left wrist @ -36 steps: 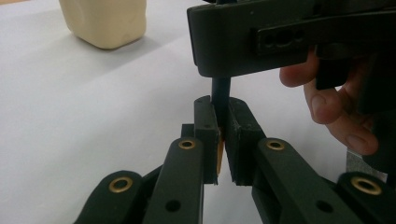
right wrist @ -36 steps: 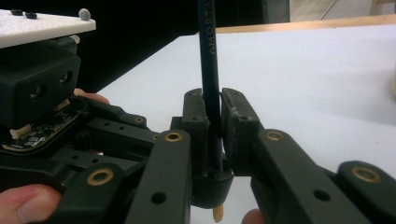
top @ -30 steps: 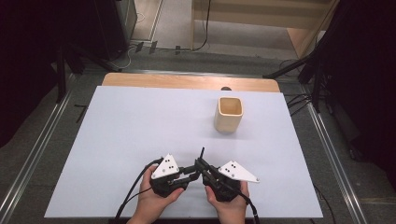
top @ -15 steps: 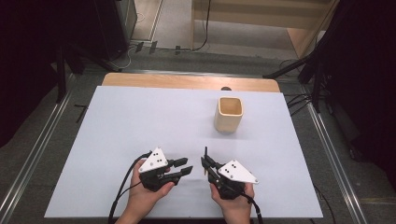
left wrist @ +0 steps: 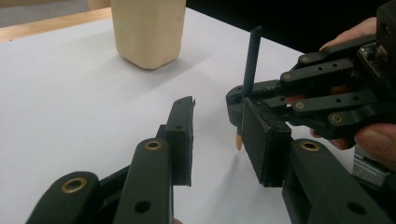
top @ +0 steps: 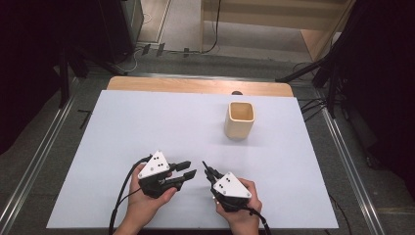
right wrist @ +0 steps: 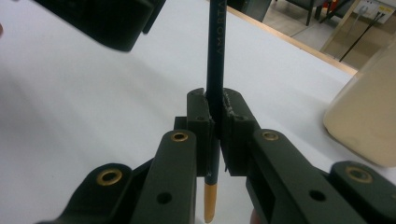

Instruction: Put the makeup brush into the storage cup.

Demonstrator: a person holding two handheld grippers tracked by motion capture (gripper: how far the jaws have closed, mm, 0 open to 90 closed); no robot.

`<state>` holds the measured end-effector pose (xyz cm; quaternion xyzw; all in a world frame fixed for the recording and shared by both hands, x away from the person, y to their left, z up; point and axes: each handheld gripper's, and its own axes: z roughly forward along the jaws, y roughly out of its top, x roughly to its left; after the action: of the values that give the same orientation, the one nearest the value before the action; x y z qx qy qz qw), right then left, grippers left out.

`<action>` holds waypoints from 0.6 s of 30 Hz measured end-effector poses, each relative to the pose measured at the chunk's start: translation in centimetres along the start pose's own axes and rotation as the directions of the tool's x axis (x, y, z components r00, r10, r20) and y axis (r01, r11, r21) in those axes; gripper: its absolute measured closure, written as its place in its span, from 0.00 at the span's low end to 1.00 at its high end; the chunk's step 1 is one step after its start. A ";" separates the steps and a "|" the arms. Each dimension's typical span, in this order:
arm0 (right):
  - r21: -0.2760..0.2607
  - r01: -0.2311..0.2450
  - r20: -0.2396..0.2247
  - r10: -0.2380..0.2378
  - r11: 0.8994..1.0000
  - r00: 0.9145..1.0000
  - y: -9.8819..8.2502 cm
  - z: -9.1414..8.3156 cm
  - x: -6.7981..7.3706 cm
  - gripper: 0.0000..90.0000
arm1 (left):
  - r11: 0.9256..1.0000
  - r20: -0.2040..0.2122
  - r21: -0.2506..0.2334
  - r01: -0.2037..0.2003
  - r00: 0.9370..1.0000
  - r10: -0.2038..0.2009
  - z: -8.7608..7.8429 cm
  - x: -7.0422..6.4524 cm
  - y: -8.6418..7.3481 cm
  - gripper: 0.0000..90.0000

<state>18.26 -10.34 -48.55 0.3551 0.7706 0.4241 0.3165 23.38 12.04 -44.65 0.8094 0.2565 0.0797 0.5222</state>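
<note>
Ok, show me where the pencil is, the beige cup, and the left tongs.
pencil (right wrist: 216,56): right gripper view, on its dark shaft above the clamp.
beige cup (top: 239,128): high view, on its front wall.
left tongs (top: 185,169): high view, midway between the two open fingertips.

We hold two matching tools, a left gripper (top: 185,170) and a right gripper (top: 207,171), both built of matt black plastic. Each carries a white three-cornered plate (top: 154,165) on top, marked with a few small black dots. A black cable (top: 122,190) trails from the back of each. Up close, the jaws are flat rectangular blocks on paired link bars, pinned with brass-coloured rivets (right wrist: 179,136) and dotted with small round holes. Our hands (top: 147,204) and forearms are bare, with no sleeves in sight.
</note>
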 end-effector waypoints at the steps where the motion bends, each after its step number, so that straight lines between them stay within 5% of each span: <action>1: 0.006 0.017 0.004 -0.017 1.000 1.000 0.0 0.1 0.1 0.94 | 1.000 0.000 0.003 -0.002 1.000 0.002 0.0 0.0 0.0 0.72; 10: 0.043 0.145 0.029 -0.146 0.988 0.989 -0.1 0.6 1.0 0.94 | 0.999 0.008 0.033 0.006 1.000 -0.006 -0.1 0.1 0.2 0.73; 18: 0.069 0.275 0.075 -0.280 0.959 0.957 -0.1 0.8 1.6 0.94 | 0.998 0.029 0.055 0.009 1.000 -0.011 0.1 -0.1 0.3 0.73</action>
<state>18.00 -8.73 -49.33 0.2701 0.8108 0.3379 0.3943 23.42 11.77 -44.40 0.8233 0.2549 0.0581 0.5038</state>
